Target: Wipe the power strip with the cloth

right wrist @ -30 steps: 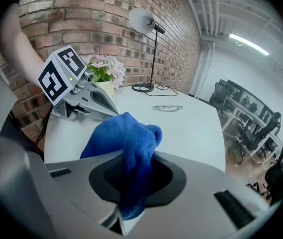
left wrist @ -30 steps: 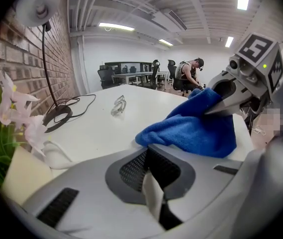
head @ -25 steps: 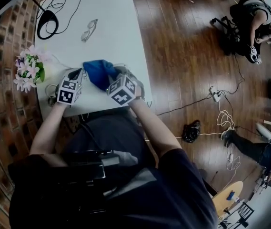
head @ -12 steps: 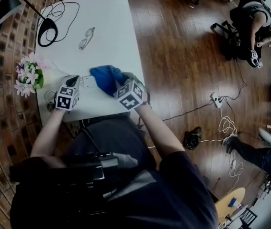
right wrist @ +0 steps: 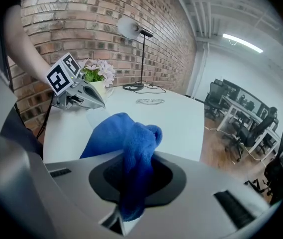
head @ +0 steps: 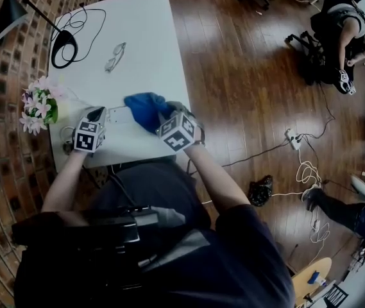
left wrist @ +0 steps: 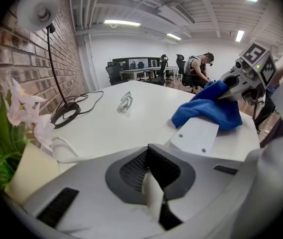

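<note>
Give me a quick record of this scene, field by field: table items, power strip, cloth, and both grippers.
table: white; holds glasses, lamp, flowers
power strip: white, flat on table, far end under cloth
cloth: blue, bunched, clamped in right gripper
left gripper: jaws closed, at the strip's near end

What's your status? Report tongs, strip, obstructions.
Left tongs shut beside power strip. Right tongs shut on cloth, cloth on strip. Nothing in the way.
</note>
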Demonstrator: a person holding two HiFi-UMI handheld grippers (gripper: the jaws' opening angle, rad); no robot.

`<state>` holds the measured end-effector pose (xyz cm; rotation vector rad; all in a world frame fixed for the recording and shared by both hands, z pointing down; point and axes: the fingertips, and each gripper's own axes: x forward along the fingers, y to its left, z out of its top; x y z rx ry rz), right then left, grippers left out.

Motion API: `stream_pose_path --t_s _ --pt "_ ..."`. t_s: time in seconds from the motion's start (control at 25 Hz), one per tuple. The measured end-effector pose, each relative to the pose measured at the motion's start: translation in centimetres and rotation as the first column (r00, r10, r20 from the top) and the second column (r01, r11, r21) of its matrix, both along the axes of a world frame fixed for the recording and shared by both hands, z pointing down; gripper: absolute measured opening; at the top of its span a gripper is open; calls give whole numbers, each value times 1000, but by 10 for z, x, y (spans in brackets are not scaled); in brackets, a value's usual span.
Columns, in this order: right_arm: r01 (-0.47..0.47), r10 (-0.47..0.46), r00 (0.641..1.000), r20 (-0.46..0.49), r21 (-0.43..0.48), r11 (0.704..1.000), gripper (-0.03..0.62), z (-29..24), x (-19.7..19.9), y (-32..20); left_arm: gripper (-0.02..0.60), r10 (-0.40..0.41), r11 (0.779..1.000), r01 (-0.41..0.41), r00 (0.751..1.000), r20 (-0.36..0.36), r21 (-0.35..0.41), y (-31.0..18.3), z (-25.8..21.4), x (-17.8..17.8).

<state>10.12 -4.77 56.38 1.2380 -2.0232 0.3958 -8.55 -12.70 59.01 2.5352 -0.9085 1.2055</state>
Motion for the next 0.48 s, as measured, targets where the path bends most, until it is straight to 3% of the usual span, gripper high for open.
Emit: stream_pose_path --t_s 0.48 --pt "-30 30 999 28 16 999 54 -1 12 1 12 3 1000 -3 1000 4 -6 -1 -1 1"
